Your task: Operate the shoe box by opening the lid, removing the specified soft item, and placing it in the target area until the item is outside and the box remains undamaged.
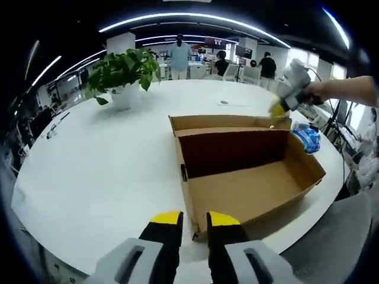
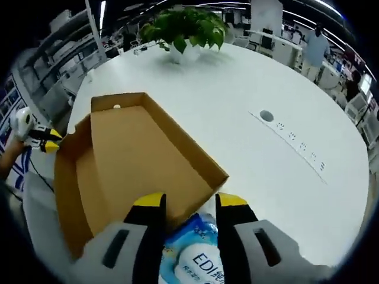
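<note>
The brown cardboard shoe box lies with its inside bare and its lid folded back at the far side. A blue soft pack rests on the white table just past the box's right end. My right gripper, held by a hand, hovers over the box's far right corner, apart from the pack. In the right gripper view the pack lies low between the widely parted jaws of the right gripper, beside the box. My left gripper is at the box's near corner, jaws a narrow gap apart.
The round white table has open surface to the left of the box. A potted plant stands at the far side, also seen as the plant. Several people stand in the office behind. The left gripper shows at the box's corner.
</note>
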Demonstrator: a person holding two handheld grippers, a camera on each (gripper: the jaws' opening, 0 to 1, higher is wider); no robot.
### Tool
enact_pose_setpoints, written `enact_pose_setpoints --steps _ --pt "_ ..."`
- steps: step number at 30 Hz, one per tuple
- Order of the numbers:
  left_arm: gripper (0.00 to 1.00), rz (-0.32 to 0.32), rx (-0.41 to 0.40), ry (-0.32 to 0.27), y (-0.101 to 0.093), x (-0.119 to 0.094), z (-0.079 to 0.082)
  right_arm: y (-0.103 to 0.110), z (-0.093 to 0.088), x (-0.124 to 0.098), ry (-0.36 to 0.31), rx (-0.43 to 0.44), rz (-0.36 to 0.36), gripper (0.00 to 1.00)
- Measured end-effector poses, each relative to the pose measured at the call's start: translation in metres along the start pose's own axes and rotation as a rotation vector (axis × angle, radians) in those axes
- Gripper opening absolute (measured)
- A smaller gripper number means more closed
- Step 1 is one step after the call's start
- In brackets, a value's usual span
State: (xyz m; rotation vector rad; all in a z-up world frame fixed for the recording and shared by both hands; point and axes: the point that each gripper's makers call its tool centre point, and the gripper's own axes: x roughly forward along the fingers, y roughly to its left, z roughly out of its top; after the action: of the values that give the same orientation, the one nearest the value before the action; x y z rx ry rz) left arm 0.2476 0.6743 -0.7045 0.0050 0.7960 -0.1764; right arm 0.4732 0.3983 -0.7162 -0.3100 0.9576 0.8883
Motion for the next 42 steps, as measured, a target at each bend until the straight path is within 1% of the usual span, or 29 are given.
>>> enact_pose_setpoints --steps 3,8,11,15,17,19,20,22,31,36,42 --pt "0.06 0.0 -0.019 0.009 -0.001 0.0 -0.002 -0.002 -0.003 0.005 0.007 0.034 -0.01 0.29" --pt "0.05 -0.004 -0.07 0.023 -0.001 0.002 -0.006 -0.002 -0.007 0.011 0.021 0.134 -0.028 0.26" --pt "0.05 -0.007 -0.076 0.025 -0.001 0.001 -0.006 -0.004 -0.009 0.014 0.028 0.146 -0.055 0.25" --pt "0.05 -0.009 -0.078 0.03 -0.001 0.002 -0.007 -0.005 -0.009 0.017 0.031 0.182 -0.066 0.23" --pt "0.04 -0.009 -0.083 0.033 -0.001 0.002 -0.007 -0.007 -0.009 0.019 0.032 0.203 -0.074 0.2" --pt "0.04 -0.01 -0.087 0.036 -0.001 0.002 -0.007 -0.009 -0.01 0.02 0.036 0.219 -0.089 0.14" --pt "0.04 -0.009 -0.087 0.037 -0.001 0.002 -0.007 -0.013 -0.012 0.02 0.043 0.227 -0.113 0.12" --pt "0.04 -0.01 -0.081 0.039 -0.001 0.002 -0.007 -0.013 -0.011 0.02 0.036 0.244 -0.117 0.11" --pt "0.04 -0.02 -0.089 0.04 -0.001 0.003 -0.008 -0.01 -0.011 0.013 0.03 0.225 -0.147 0.07" --pt "0.04 -0.019 -0.094 0.037 -0.001 0.003 -0.008 -0.015 -0.006 0.011 0.019 0.221 -0.154 0.06" --pt "0.04 -0.022 -0.101 0.034 -0.001 0.003 -0.008 -0.015 -0.001 0.004 -0.001 0.212 -0.164 0.05"
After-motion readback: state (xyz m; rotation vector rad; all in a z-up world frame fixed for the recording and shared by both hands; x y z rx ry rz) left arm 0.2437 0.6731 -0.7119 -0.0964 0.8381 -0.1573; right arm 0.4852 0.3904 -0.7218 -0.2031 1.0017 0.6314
